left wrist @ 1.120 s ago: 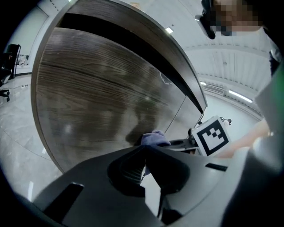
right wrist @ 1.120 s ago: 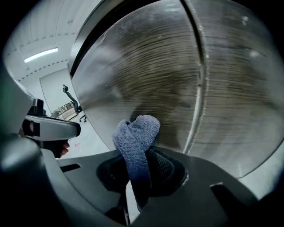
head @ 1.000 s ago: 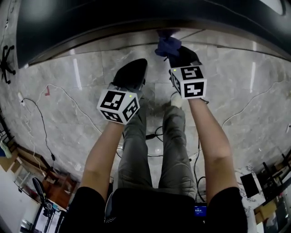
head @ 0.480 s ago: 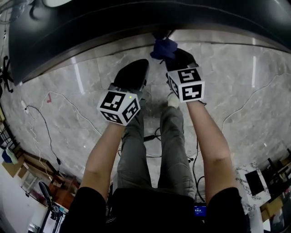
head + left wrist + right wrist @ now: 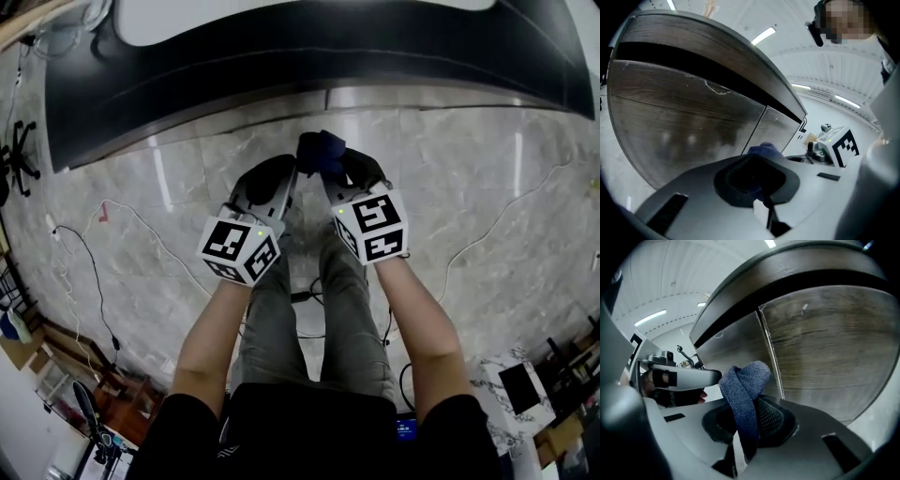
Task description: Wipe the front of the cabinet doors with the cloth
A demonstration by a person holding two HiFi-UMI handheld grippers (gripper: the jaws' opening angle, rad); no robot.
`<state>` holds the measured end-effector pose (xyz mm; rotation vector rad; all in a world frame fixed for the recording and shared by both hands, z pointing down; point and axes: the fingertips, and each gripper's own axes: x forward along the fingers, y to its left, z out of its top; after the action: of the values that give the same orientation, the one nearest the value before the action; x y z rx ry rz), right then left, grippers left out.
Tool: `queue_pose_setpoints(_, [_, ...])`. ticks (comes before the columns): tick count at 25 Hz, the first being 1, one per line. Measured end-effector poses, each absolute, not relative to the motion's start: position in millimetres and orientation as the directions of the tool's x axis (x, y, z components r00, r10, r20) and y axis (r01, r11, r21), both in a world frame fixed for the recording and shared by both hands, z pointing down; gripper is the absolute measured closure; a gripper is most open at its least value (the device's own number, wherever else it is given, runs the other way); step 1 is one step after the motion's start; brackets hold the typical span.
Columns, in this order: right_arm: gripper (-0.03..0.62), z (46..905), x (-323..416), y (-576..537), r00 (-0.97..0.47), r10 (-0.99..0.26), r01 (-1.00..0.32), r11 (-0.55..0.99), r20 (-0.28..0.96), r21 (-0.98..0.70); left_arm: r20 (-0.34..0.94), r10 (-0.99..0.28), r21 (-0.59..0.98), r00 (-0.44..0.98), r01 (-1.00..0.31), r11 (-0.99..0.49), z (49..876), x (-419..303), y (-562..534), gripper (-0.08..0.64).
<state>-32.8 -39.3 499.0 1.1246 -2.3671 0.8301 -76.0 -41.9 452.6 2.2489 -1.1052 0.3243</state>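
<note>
From the head view, the dark blue woven cloth (image 5: 321,150) sticks out of the right gripper (image 5: 349,171), over the grey marble floor (image 5: 487,187) and near the dark wood cabinet doors (image 5: 281,56). The left gripper (image 5: 270,180) sits just beside it.

In the left gripper view, its jaws are together with nothing in them. The cloth (image 5: 764,150) peeks up past them.

In the right gripper view, the jaws squeeze the cloth (image 5: 743,390). It stands folded, close in front of the doors (image 5: 825,348).

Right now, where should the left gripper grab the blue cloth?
Probably the rounded fold at the top of the cloth, which sticks up free above the right gripper; lower down those jaws are already shut on it. Come from the person's left, where the left gripper sits beside it; the cabinet door stands just beyond.
</note>
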Motion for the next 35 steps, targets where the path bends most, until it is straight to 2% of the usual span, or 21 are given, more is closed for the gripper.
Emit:
queue_pose_setpoints(10, [0.522, 442.6, -26.6, -29.8, -0.625, -0.563, -0.771, 0.552, 0.540, -0.317, 0.414, -0.699, 0.444, 0.583, -0.800, -0.404, 398.4, -74.7, -28.5, 0.551])
queue_pose_setpoints(23, [0.522, 430.1, -55.0, -42.3, -0.568, -0.609, -0.814, 0.515, 0.554, -0.268, 0.386, -0.650, 0.483, 0.655, -0.743, -0.462, 392.0, -104.8, -27.5, 0.551])
queue_pose_setpoints(35, [0.522, 423.6, -31.4, -72.0, -0.588, -0.638, -0.803, 0.535, 0.497, -0.264, 0.378, -0.694, 0.459, 0.613, -0.775, -0.435, 397.8, -93.2, -45.8, 0.551])
